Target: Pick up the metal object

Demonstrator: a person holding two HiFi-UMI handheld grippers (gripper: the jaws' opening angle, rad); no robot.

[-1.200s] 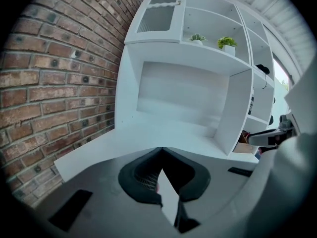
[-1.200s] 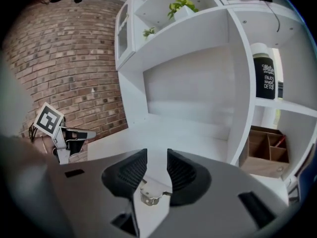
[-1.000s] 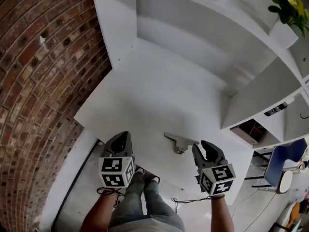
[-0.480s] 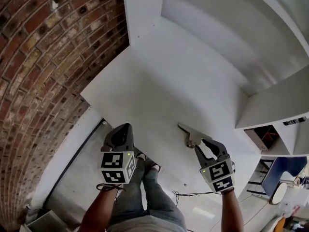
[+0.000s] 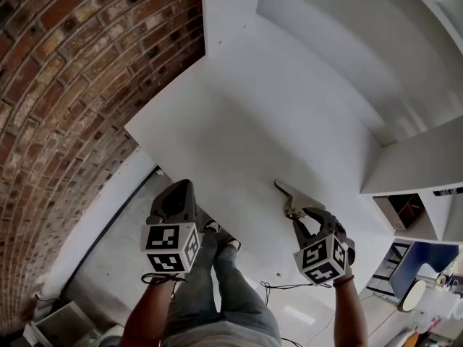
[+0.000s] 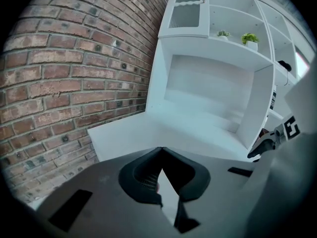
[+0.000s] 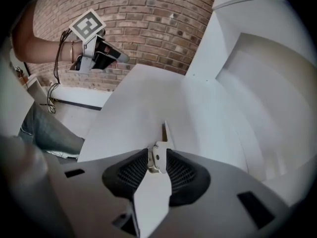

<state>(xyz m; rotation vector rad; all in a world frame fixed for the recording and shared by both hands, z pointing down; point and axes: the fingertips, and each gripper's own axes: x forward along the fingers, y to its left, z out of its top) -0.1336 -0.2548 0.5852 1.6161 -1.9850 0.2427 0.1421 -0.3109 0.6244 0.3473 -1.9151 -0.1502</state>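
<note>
So the right gripper (image 7: pixel 157 158) has its jaws pinched on the near end of the metal object (image 7: pixel 159 151), a small angled bracket, and the long flat arm of it pokes out past the tips, away from the person, over the white desk (image 5: pixel 239 121). From the head view it sits near the desk's front edge, right at the gripper's nose. The left gripper (image 6: pixel 161 151) is off to the side over the floor, well away from it, jaws pressed together on nothing.

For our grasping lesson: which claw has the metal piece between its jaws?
The right claw: the upright tab of the metal bracket sits between its jaws. The left claw has its jaws together with nothing between them.
</note>
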